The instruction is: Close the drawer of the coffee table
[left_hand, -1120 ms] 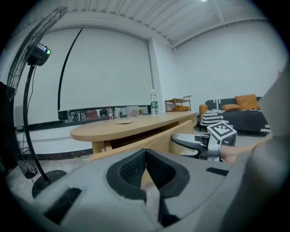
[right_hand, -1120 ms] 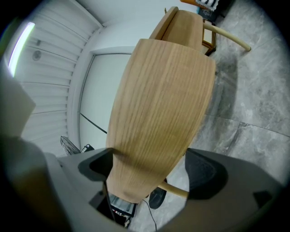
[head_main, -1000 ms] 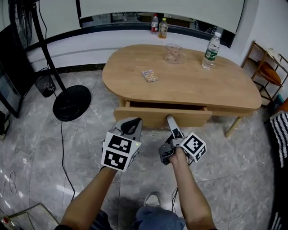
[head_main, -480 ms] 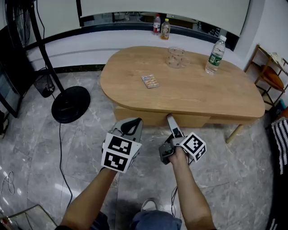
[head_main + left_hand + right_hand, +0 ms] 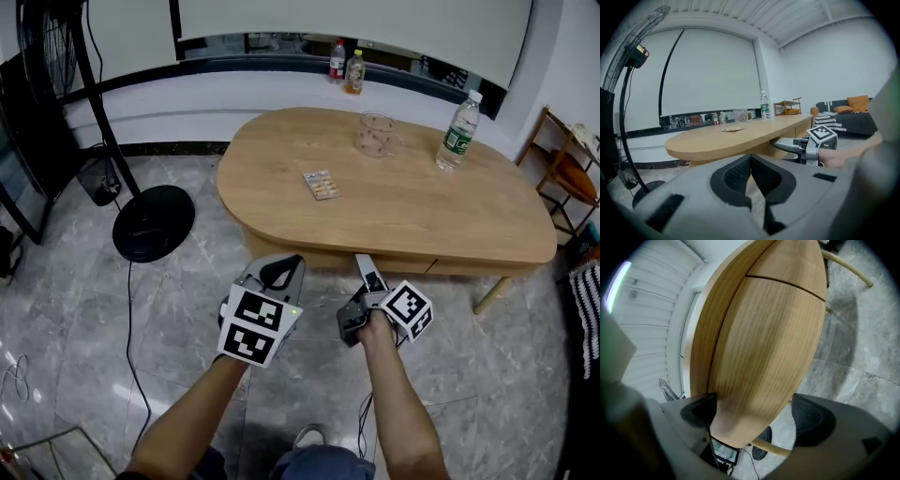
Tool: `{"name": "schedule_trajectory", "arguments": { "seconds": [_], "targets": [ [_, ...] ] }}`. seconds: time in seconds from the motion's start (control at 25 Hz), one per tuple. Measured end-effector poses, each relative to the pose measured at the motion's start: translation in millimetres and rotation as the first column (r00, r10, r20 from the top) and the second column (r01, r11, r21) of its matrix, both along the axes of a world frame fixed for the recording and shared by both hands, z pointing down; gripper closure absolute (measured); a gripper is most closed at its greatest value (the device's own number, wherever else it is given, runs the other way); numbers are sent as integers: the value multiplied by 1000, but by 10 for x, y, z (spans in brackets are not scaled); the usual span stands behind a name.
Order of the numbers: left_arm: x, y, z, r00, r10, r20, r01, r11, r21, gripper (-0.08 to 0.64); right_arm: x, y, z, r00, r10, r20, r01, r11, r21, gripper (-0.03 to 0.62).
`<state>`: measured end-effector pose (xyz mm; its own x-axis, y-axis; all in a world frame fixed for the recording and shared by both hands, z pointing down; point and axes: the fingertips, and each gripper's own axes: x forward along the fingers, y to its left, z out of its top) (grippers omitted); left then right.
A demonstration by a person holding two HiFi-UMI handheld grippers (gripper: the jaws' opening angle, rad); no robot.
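Drawer (image 5: 309,259) now shut; wood tbl (image 5: 422,202), marble flr (image 5: 141,309).

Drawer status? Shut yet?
Done: the drawer looks flush under the table, with no gap showing. In hand: the right gripper, jaws apart, is right up at the drawer front; the left gripper is shut and idle. Left: probably just backing off.

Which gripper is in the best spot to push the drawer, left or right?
Right. The right gripper points at the drawer front, jaws open, close against the wood. The left gripper hangs off to the side, jaws shut, farther from the coffee table.
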<state>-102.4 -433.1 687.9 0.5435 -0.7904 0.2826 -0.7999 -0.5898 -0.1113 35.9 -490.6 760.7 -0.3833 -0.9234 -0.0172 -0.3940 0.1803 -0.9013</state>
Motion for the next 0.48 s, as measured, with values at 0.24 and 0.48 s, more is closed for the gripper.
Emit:
{"name": "schedule_trajectory", "arguments": {
  "seconds": [0.24, 0.48],
  "targets": [
    [-25, 26, -47, 1000, -1, 8, 1, 1000, 2, 552, -2, 28, -2, 1000, 11, -15, -12, 1000, -12, 109],
    [-75, 86, -340, 1000, 4, -8, -4, 1000, 10, 552, 29, 269, -133, 994, 11, -111, -17, 998, -55, 194]
  ]
}}
